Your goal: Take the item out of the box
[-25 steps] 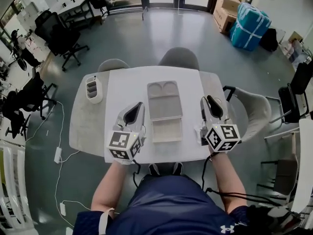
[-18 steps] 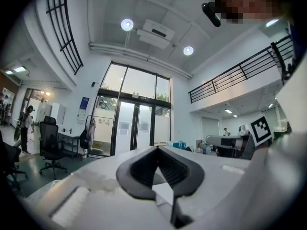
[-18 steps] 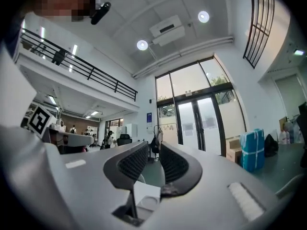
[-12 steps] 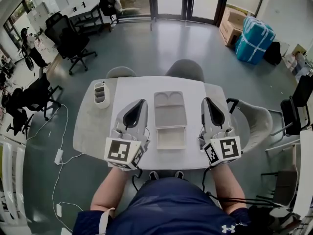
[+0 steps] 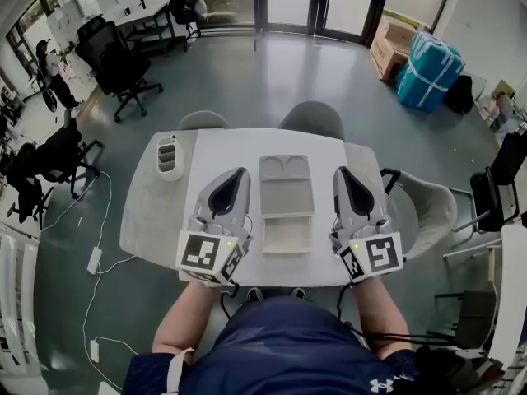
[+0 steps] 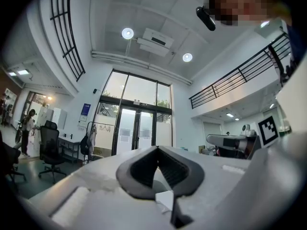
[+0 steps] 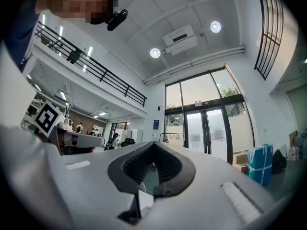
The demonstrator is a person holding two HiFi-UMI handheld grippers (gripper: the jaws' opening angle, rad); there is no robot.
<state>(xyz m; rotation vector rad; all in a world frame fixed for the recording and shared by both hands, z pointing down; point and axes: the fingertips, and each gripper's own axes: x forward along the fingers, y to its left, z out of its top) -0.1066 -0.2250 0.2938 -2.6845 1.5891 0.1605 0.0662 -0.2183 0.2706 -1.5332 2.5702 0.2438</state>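
An open grey box (image 5: 286, 206) lies in the middle of the table (image 5: 148, 212), its lid folded back away from me. The near half (image 5: 287, 234) holds something pale that I cannot make out. My left gripper (image 5: 241, 172) hovers just left of the box, and my right gripper (image 5: 338, 172) just right of it. Neither touches the box. Both gripper views look up and out at the glass doors, and in them the left gripper (image 6: 157, 147) and the right gripper (image 7: 153, 143) each show jaws closed tip to tip with nothing between them.
A small white organiser (image 5: 168, 155) sits on the table's far left corner. Two grey chairs (image 5: 311, 118) (image 5: 202, 120) stand behind the table, and another chair (image 5: 424, 204) at its right. Office chairs and stacked parcels (image 5: 424, 56) stand farther off on the floor.
The right gripper's jaws have come together. Both grippers stay beside the box, the right a little nearer to it, and the head view has shifted so the table sits slightly lower.
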